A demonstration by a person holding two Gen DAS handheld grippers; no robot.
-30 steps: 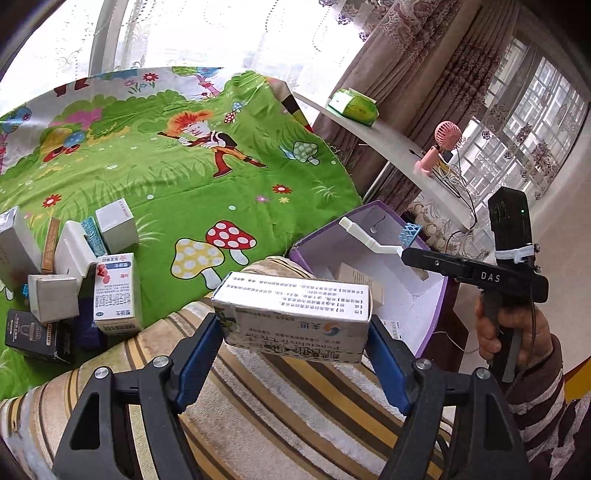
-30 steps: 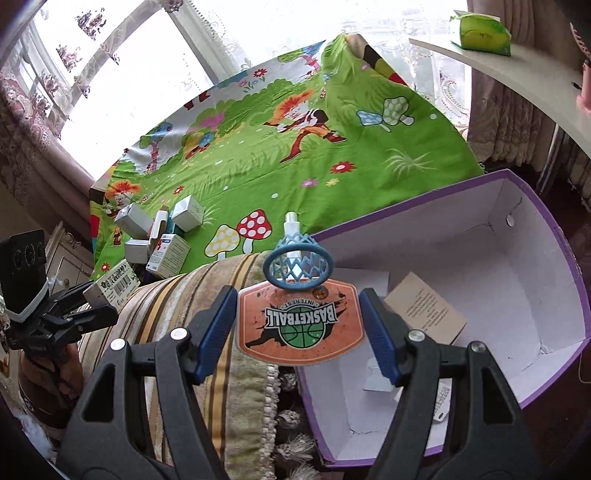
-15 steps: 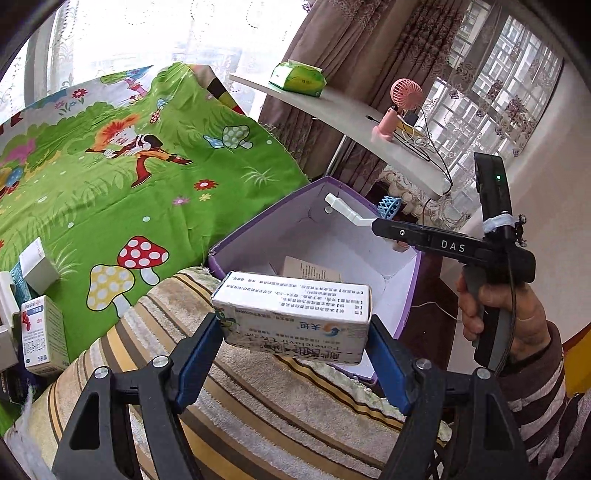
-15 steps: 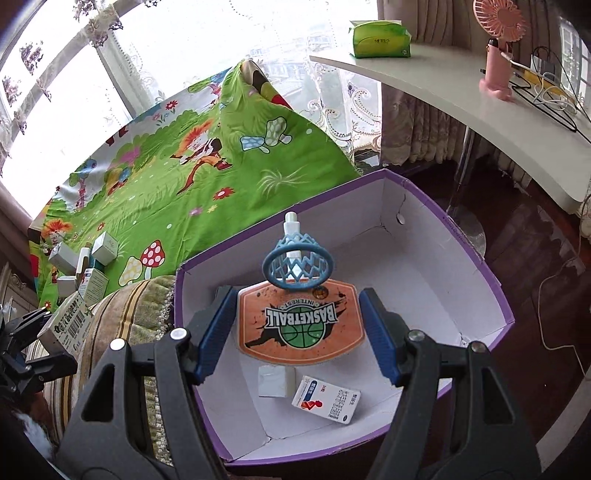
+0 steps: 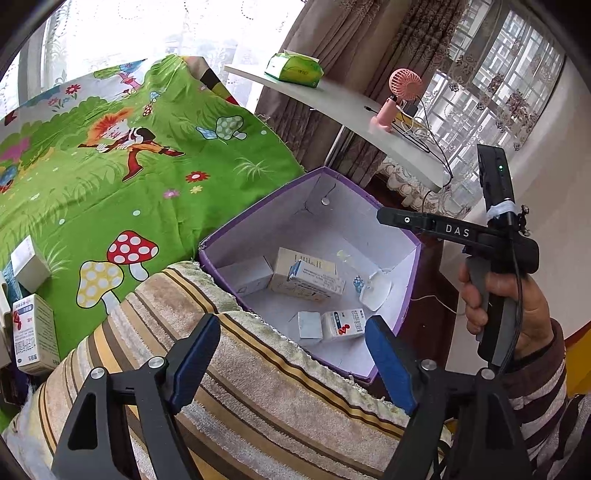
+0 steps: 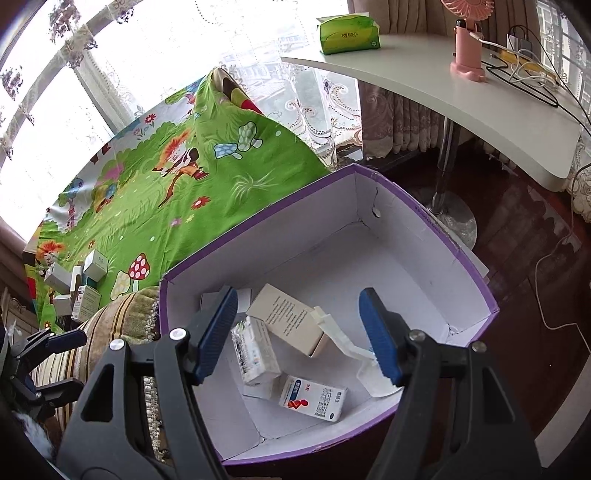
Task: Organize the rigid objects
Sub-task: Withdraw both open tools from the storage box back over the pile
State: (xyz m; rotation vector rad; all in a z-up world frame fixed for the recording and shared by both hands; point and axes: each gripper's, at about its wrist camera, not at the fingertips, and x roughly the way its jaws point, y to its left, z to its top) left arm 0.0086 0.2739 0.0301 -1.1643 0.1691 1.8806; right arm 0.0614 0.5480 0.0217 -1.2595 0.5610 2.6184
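A purple box [image 5: 258,208] with white inside walls [image 6: 399,236] stands on the floor beside the bed. My left gripper [image 5: 291,322] hangs over its near corner; its jaws are opening and nothing is between them. A white and blue medicine carton [image 5: 317,285] lies inside on other cartons. My right gripper [image 6: 298,293] stands open and empty above the box's middle. The toy basketball hoop [image 6: 345,341] lies face down below it, white back up, next to a red and blue carton [image 6: 314,400]. Several more cartons [image 5: 35,332] stay on the green sheet.
A striped cushion [image 5: 277,387] lies between the green cartoon sheet [image 5: 129,177] and the purple box. A white desk [image 6: 461,96] behind carries a green tissue pack [image 6: 349,35], a pink fan [image 6: 467,40] and cables. A hand [image 5: 517,306] holds the right gripper's handle.
The left gripper let go of the medicine carton and the right gripper let go of the basketball hoop; both now lie in the purple box. Both views swung further over the box.
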